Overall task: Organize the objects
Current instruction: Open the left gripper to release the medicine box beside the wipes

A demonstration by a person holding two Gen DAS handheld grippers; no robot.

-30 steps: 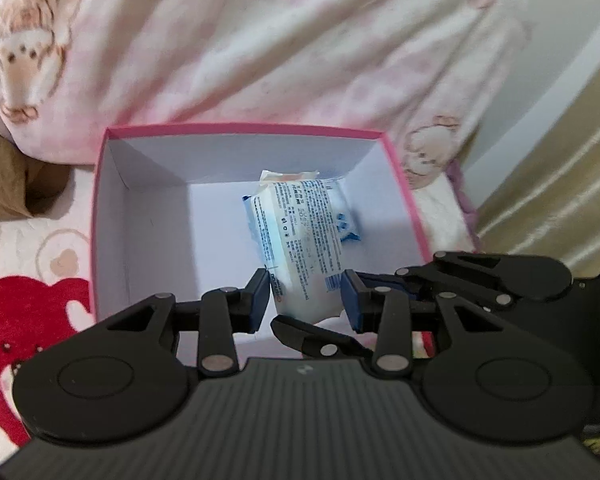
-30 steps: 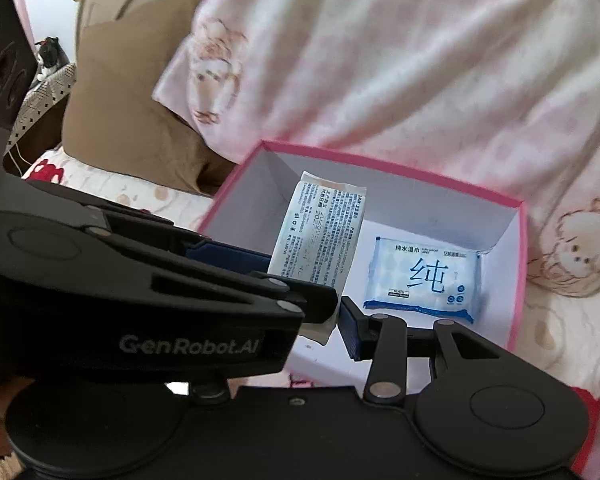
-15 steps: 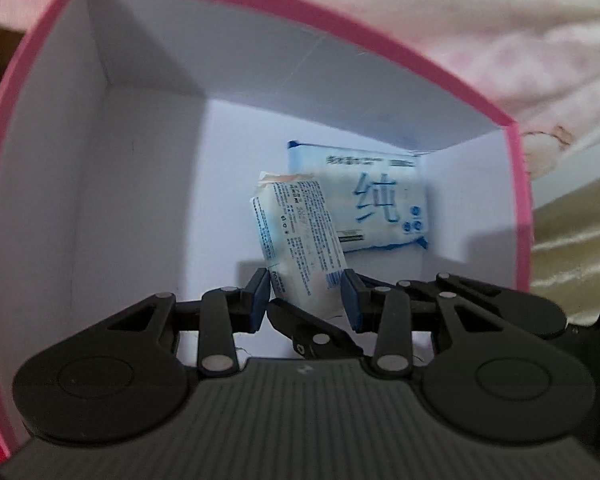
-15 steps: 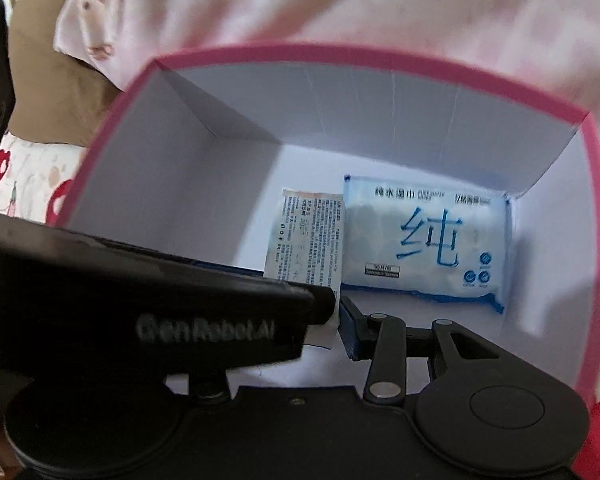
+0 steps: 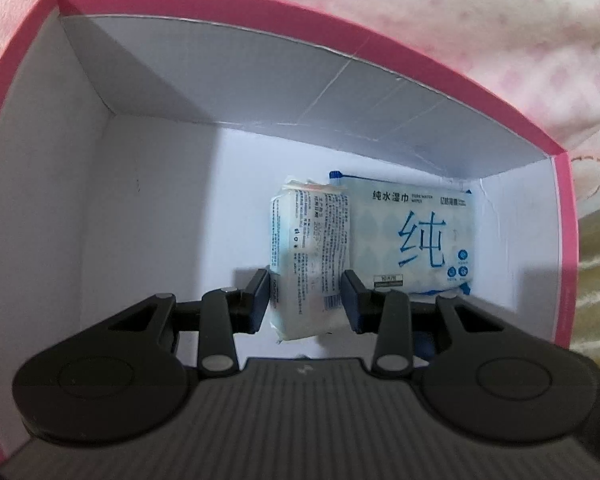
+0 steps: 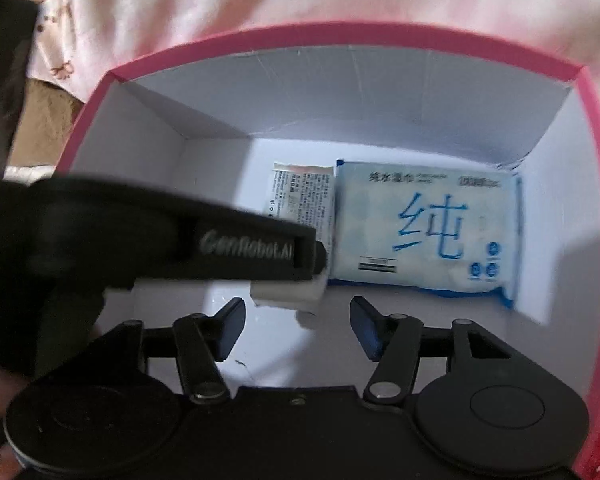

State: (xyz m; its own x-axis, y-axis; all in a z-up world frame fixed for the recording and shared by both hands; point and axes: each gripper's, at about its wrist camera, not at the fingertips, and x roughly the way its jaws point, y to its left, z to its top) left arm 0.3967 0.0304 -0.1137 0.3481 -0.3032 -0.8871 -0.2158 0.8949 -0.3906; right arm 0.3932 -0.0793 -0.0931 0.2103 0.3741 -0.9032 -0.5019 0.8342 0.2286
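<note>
Both wrist cameras looked down into a pink-rimmed cardboard box (image 5: 566, 240) with white inner walls and a white floor, which sat on pale pink bedding printed with small cartoon figures (image 5: 500, 40). The left gripper (image 5: 306, 300) was lowered inside the box, its two dark pads pressed against the long sides of a small white wet-wipe packet covered in fine print (image 5: 312, 256), so the packet was clamped between them, at or just above the box floor; which of the two could not be told. Directly to the right of that packet, edge to edge with it, a larger pale blue wipe pack with a big blue Chinese character on its face (image 5: 412, 236) lay flat on the box floor near the far right corner. In the right wrist view, the right gripper (image 6: 298, 330) hung just inside the near edge of the box; its jaws had just been opening and stood apart with nothing between them, only bare white floor. The black body of the left gripper crossed that view from the left, its tip on the small packet (image 6: 300, 196), beside the blue pack (image 6: 428, 228).
</note>
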